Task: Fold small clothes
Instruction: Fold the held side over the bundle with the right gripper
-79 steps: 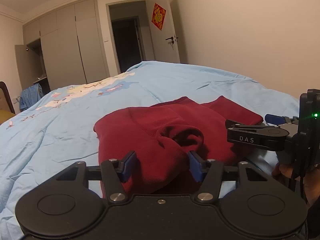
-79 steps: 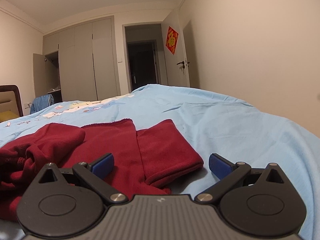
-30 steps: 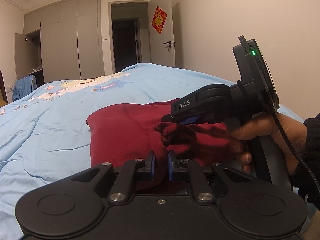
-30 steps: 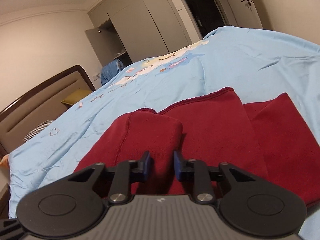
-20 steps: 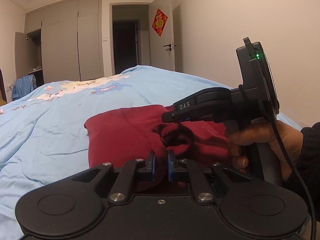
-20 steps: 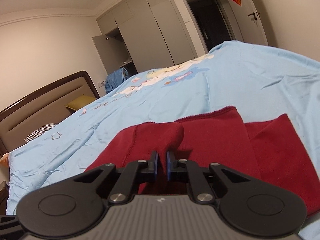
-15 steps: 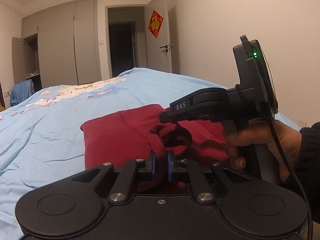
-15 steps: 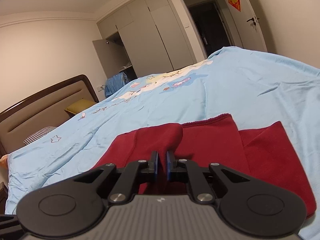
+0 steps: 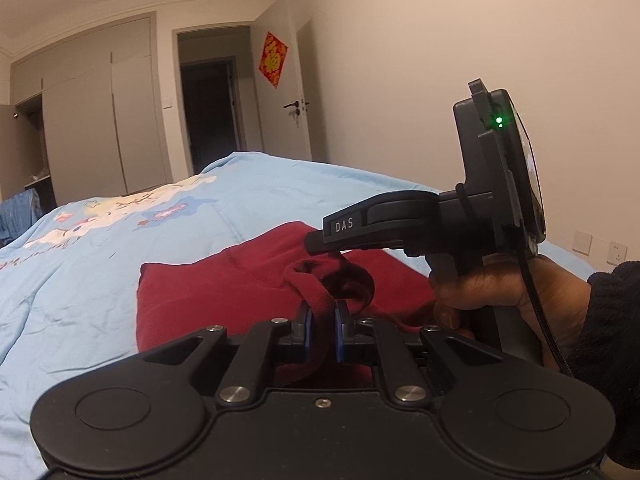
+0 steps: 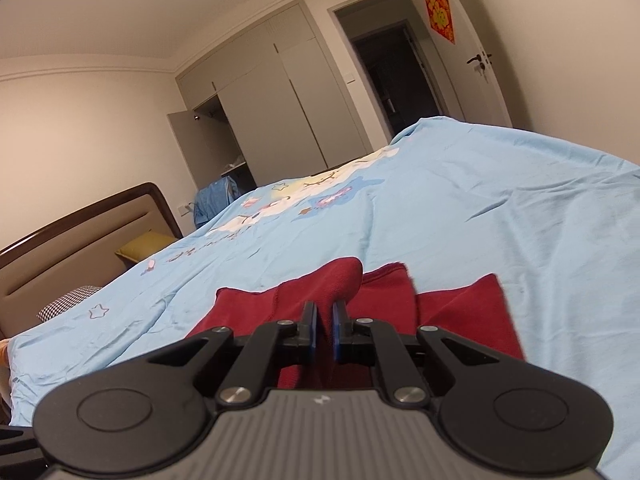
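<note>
Left wrist view, grip: the left gripper (image 9: 321, 330) has its blue pads pressed together on a raised fold of the red garment (image 9: 224, 292), which lies on the light blue bed cover (image 9: 100, 264).
Left wrist view, other tool: the right gripper (image 9: 316, 242), held by a hand (image 9: 508, 292), reaches over the same bunched part of the cloth.
Left wrist view, advice: I judge that both should lift evenly and keep the cloth a little tight, so that the fold comes down straight.
Left wrist view, room: the cover is free to the left and behind the garment; on the right the hand and tool stand near.
Right wrist view, grip: the right gripper (image 10: 323, 332) is closed, with a red fold pinched between its pads.
Right wrist view, edges: the garment's far hem (image 10: 388, 270) and its right flap (image 10: 472, 304) lie flat on the cover.
Right wrist view, room: much open blue cover (image 10: 500, 216) lies ahead; the headboard (image 10: 80, 232) is well apart at the left.
</note>
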